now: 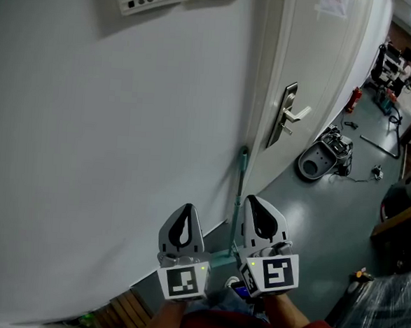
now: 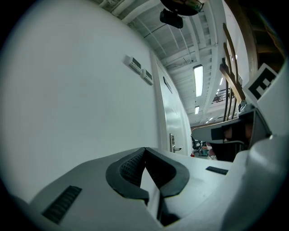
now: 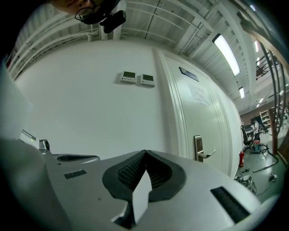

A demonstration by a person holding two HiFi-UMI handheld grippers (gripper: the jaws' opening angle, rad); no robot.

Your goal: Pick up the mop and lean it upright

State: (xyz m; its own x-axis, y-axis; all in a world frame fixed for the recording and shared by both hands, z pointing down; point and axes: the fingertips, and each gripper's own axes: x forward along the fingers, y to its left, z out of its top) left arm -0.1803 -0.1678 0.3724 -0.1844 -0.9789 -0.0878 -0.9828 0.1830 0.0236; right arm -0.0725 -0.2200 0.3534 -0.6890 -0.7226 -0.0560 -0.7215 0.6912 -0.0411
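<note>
1. Pale teal and thin, the mop shows only its straight handle. It stands upright against the white wall, just beside the door frame.
2. The left gripper and right gripper are both pressed together on nothing, low near the handle.
3. The grey floor opens to the right. A round grey machine and cables lie well apart from the mop.
</note>
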